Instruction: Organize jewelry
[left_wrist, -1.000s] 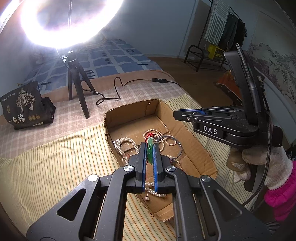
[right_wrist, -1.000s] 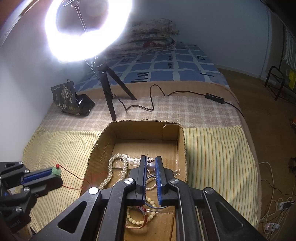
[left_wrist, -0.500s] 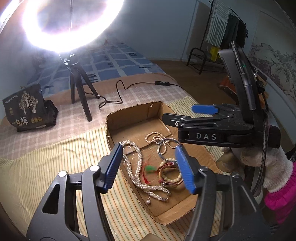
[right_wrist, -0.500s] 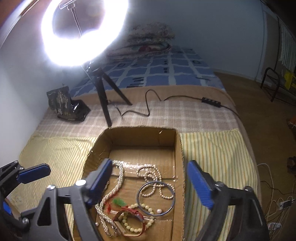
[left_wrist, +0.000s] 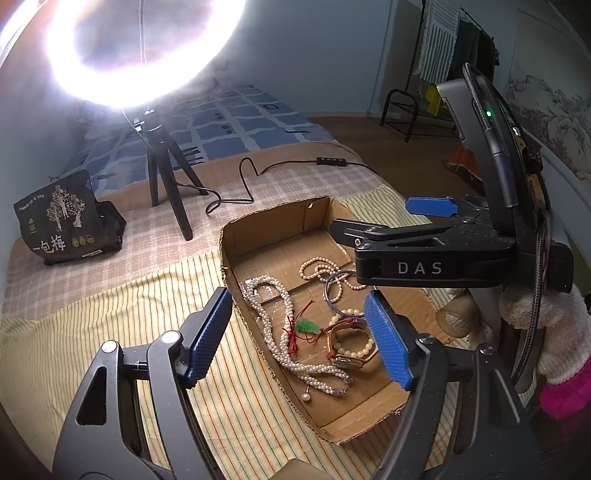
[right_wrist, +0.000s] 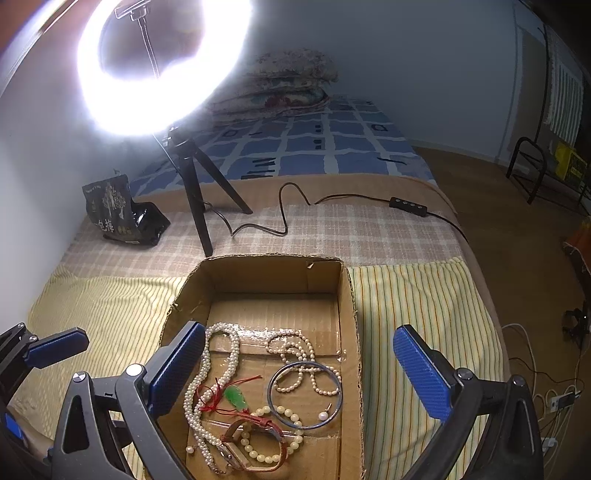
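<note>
A shallow cardboard box (left_wrist: 266, 229) (right_wrist: 266, 269) lies on the striped cloth and holds the jewelry. Inside are a green pendant on a red cord (left_wrist: 308, 326) (right_wrist: 236, 397), a long white pearl necklace (left_wrist: 273, 314) (right_wrist: 218, 354), a smaller pearl strand (right_wrist: 295, 350), a blue bangle (right_wrist: 304, 395), a cream bead bracelet and a watch (right_wrist: 255, 446). My left gripper (left_wrist: 299, 336) is open and empty above the box. My right gripper (right_wrist: 299, 373) is open and empty above the box; it also shows in the left wrist view (left_wrist: 384, 218).
A ring light on a black tripod (right_wrist: 195, 192) stands behind the box, its cable and switch (right_wrist: 408, 205) trailing right. A black bag (right_wrist: 118, 214) lies at the back left. The bed edge and wooden floor (right_wrist: 517, 240) are to the right.
Both grippers have opened wide. My left gripper has let go of the green pendant, which now lies in the box with its red cord. Both grippers pulled back a little.
</note>
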